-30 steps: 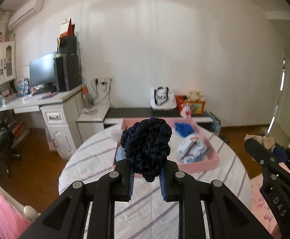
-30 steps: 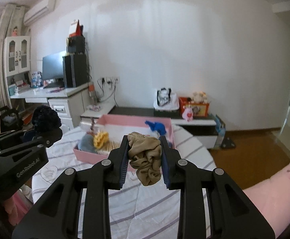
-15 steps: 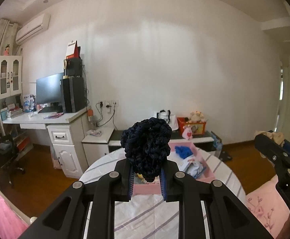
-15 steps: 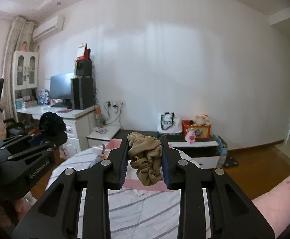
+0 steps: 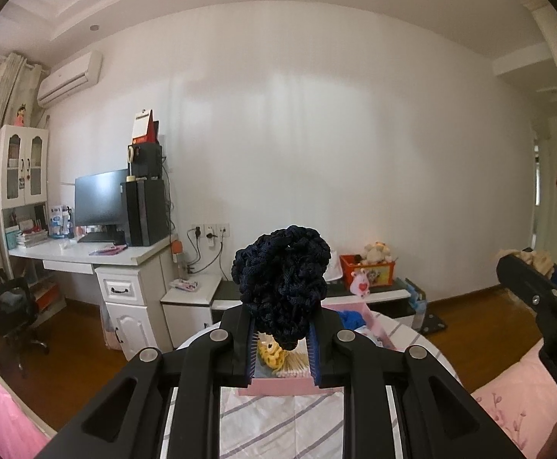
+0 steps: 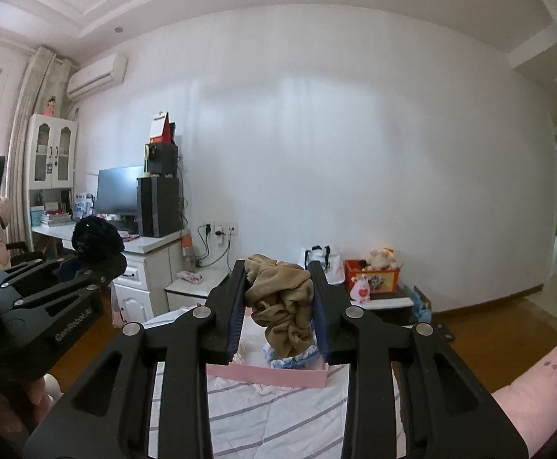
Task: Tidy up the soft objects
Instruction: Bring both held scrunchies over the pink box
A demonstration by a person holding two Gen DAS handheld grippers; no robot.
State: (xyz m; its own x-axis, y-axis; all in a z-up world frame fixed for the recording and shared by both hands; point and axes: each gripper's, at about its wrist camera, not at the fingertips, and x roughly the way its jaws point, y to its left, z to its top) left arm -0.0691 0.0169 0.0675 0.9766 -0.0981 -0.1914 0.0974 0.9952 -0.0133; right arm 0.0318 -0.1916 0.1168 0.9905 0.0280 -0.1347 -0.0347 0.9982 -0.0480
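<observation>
Legible writing: on the side of my left hand-held gripper (image 6: 98, 264), seen from the right wrist view, embossed letters read roughly "GenRobot.AI". On my right hand-held gripper (image 5: 546, 267), at the right edge of the left wrist view, only "DA" can be read before the frame cuts it off. Print on the white bag (image 6: 322, 264) against the far wall is too small to read.

Left hand-held gripper (image 5: 281, 338): jaws nearly together, pads pressed on a dark navy knitted scrunchie (image 5: 282, 283) that bulges above the fingertips.

Right hand-held gripper (image 6: 280, 321): jaws starting to part, a tan scrunchie (image 6: 282, 306) still between them and touching both pads.

Both scrunchies are held in the air over the pink tray (image 6: 270, 376), which sits on the round worktop (image 6: 278, 420) with its striped white cloth.

Left wrist view only: a yellow soft item (image 5: 272, 354) in the tray, visible between my fingers below the navy scrunchie, and a blue fabric piece (image 5: 351, 319) further back in the tray.

Right wrist view only: a pale blue-and-white cloth (image 6: 293, 355) in the tray beneath the tan scrunchie, a window at far left, and my pink sleeve (image 6: 538, 386) at lower right.

Both views: a red box (image 5: 368, 271) holding a plush toy on the low shelf.
</observation>
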